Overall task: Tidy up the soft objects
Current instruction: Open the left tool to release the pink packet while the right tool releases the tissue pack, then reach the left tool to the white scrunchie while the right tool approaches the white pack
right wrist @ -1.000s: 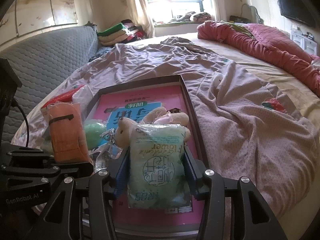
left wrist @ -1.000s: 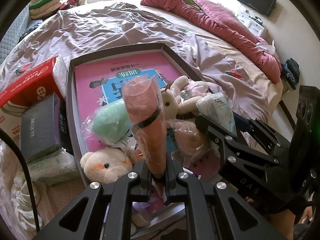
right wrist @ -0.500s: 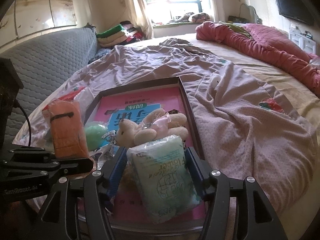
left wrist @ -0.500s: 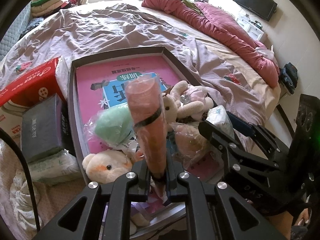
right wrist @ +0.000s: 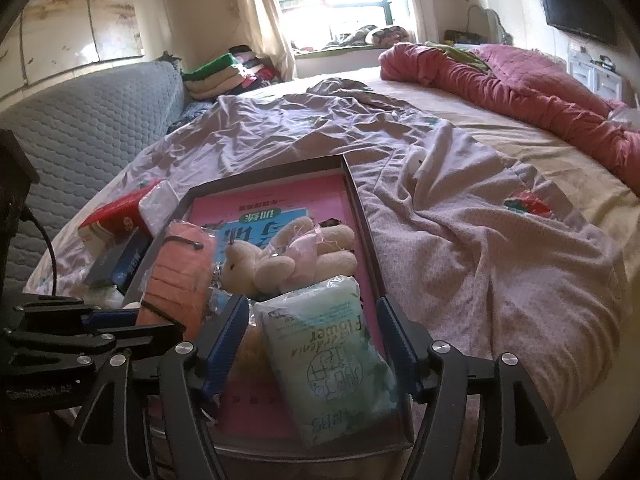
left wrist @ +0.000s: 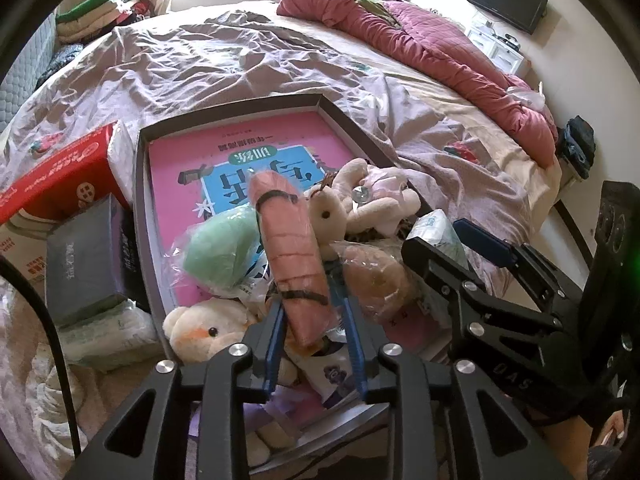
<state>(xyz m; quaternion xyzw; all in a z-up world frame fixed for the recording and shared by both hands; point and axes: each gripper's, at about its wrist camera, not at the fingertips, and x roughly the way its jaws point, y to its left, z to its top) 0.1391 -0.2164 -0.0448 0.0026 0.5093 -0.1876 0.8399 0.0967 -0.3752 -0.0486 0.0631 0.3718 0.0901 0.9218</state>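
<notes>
A dark tray (left wrist: 138, 184) with a pink book (left wrist: 240, 152) in it lies on the bed. My left gripper (left wrist: 314, 304) is open around an orange wrapped bundle (left wrist: 294, 256) that leans over the tray's near end. My right gripper (right wrist: 314, 308) is open; a pale green tissue pack (right wrist: 332, 360) lies between its fingers on the tray (right wrist: 360, 208). A beige plush bear (right wrist: 288, 260) lies in the tray ahead of it. A green soft ball in plastic (left wrist: 220, 248), a brown bagged plush (left wrist: 376, 276) and a white plush (left wrist: 200, 328) sit near the bundle.
A red box (left wrist: 60, 176) and a dark box (left wrist: 84, 260) stand left of the tray, with tissue packs (left wrist: 108, 332) beside them. A mauve sheet (right wrist: 460, 232) covers the bed to the right. A red quilt (right wrist: 520, 92) lies at the far side.
Both grippers have opened. The orange bundle has come free and tilted in the left fingers. The tissue pack has dropped from the right gripper onto the tray.
</notes>
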